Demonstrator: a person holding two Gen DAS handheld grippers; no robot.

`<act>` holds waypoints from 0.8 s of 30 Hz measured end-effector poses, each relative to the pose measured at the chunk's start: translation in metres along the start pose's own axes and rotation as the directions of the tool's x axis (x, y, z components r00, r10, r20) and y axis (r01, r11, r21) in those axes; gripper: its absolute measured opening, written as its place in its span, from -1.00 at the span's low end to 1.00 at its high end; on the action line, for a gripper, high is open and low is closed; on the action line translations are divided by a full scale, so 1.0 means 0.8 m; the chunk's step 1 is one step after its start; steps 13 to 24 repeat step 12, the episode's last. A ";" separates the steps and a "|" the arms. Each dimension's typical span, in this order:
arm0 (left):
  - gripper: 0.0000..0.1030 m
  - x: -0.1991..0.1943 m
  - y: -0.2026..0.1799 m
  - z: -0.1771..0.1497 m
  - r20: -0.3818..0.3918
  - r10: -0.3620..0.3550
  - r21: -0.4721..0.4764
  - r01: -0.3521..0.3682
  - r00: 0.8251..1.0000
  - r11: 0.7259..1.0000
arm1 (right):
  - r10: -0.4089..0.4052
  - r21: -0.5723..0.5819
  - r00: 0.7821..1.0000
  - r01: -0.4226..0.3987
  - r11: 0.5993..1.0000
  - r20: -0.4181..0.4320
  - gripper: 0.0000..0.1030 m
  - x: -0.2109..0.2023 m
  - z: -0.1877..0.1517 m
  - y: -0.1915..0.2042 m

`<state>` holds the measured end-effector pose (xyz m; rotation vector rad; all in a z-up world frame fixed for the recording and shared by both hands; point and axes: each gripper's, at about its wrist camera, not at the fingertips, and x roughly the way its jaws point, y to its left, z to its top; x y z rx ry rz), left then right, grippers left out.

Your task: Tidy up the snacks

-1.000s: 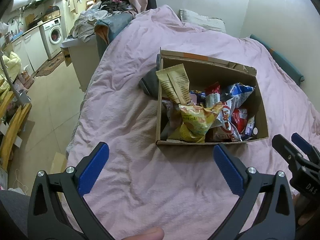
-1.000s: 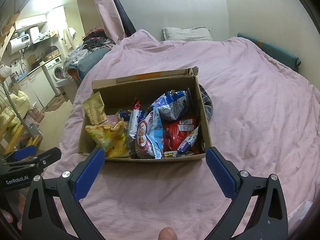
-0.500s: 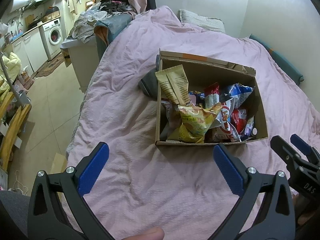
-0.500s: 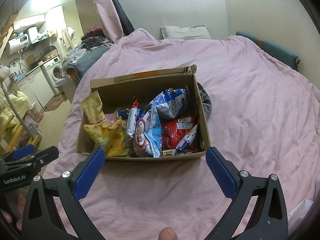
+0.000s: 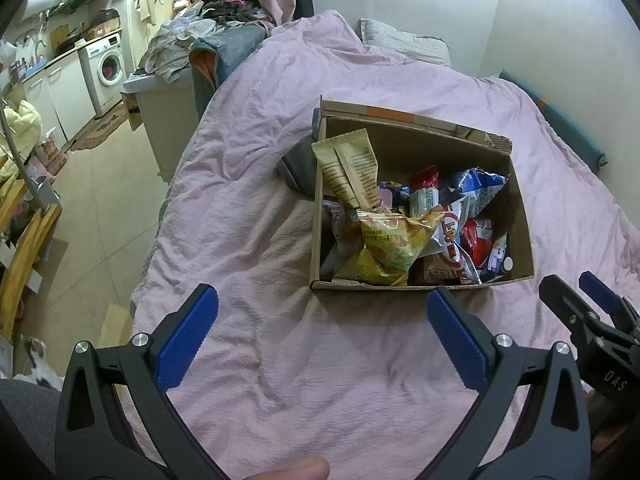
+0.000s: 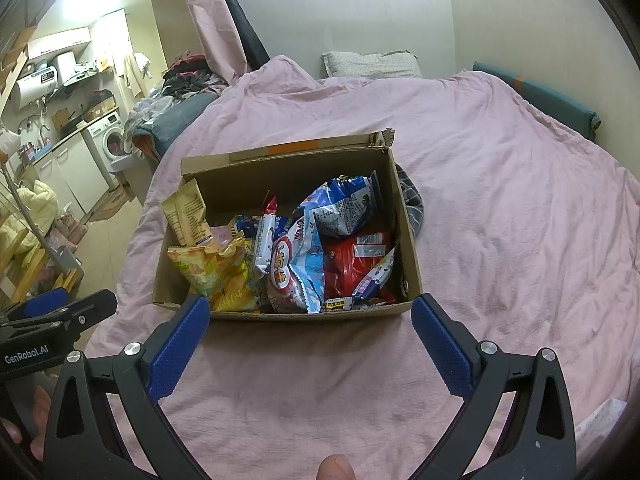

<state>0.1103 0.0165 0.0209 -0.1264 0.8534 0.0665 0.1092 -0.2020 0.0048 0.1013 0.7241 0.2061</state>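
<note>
both grippers hover over the pink bedcover (image 6: 500,208) on the near side of the cardboard box (image 6: 406,309), jaws spread wide and holding nothing: the left gripper (image 5: 320,332) off the box's near-left corner, the right gripper (image 6: 310,338) squarely before its near wall. the snacks are all inside the box. nearest the front wall lies the yellow chip bag (image 6: 216,274), with the red packet (image 6: 356,264) to its right, and a tan packet (image 6: 186,210) leans on the left wall further back. best to come down from above on one loose top bag, pinching a crimped edge rather than the puffed middle.
</note>
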 end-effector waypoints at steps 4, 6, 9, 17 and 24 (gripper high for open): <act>1.00 0.000 0.001 0.000 -0.001 0.000 -0.002 0.000 1.000 1.000 | 0.000 -0.001 1.000 0.000 1.000 0.001 1.00 0.000 0.000 0.000; 1.00 0.000 0.001 0.000 -0.001 -0.001 -0.003 0.001 1.000 1.000 | 0.000 -0.001 1.000 0.000 1.000 0.000 1.00 0.000 0.000 0.000; 1.00 0.000 0.000 0.000 0.001 -0.005 -0.002 0.005 1.000 1.000 | 0.001 0.000 1.000 -0.001 1.000 0.000 1.00 0.000 0.000 0.000; 1.00 -0.001 0.000 0.000 0.001 -0.008 -0.002 0.008 1.000 1.000 | 0.001 -0.001 1.000 -0.001 1.000 -0.001 1.00 0.000 0.000 0.000; 1.00 -0.001 0.000 0.000 0.001 -0.008 -0.002 0.008 1.000 1.000 | 0.001 -0.001 1.000 -0.001 1.000 -0.001 1.00 0.000 0.000 0.000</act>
